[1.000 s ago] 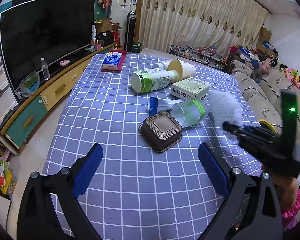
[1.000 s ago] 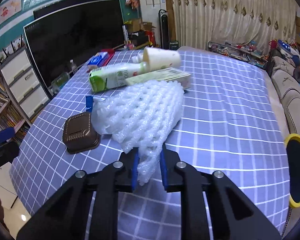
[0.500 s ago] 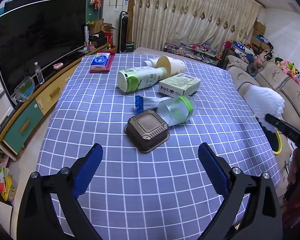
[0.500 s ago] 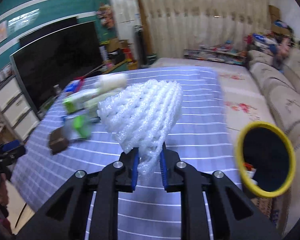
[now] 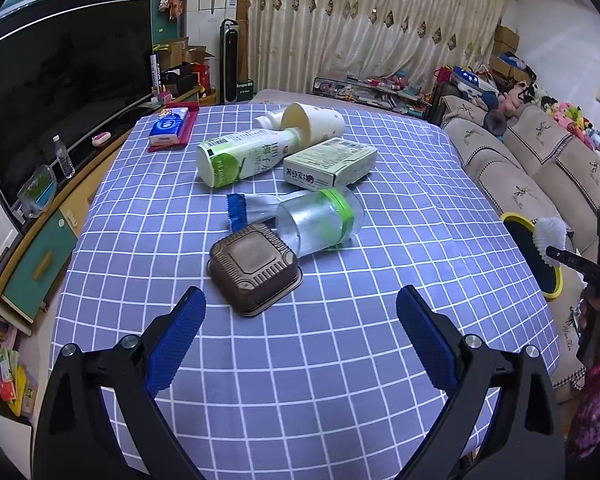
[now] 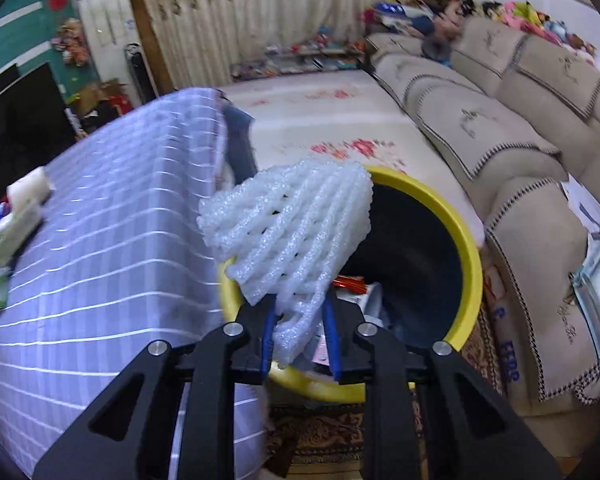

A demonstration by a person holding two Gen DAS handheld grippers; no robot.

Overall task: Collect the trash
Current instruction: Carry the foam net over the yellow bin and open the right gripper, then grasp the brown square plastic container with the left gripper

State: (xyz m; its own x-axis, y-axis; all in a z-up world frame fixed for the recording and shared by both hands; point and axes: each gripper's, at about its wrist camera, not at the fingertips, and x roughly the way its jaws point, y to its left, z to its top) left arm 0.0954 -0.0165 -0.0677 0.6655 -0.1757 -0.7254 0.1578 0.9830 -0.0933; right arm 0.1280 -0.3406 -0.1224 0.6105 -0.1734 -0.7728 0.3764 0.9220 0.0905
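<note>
Swung over 1 yellow-rimmed bin [image 6: 466, 240], right hand-held gripper [image 6: 298, 330] grips 1 foam net [image 6: 296, 228]; left hand-held gripper [image 5: 300, 320] spread.

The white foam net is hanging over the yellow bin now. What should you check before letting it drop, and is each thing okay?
1. The right gripper has hold of the white foam net: ok, both fingers pinch its lower end.
2. The net is over the mouth of the yellow bin: ok, though part of it overhangs the near rim.
3. The bin has room: ok, some trash lies at the bottom and dark space shows above it.
4. The left gripper is out of the way: ok, open over the table.
5. The net will fall free of the fingers: cannot tell.
</note>
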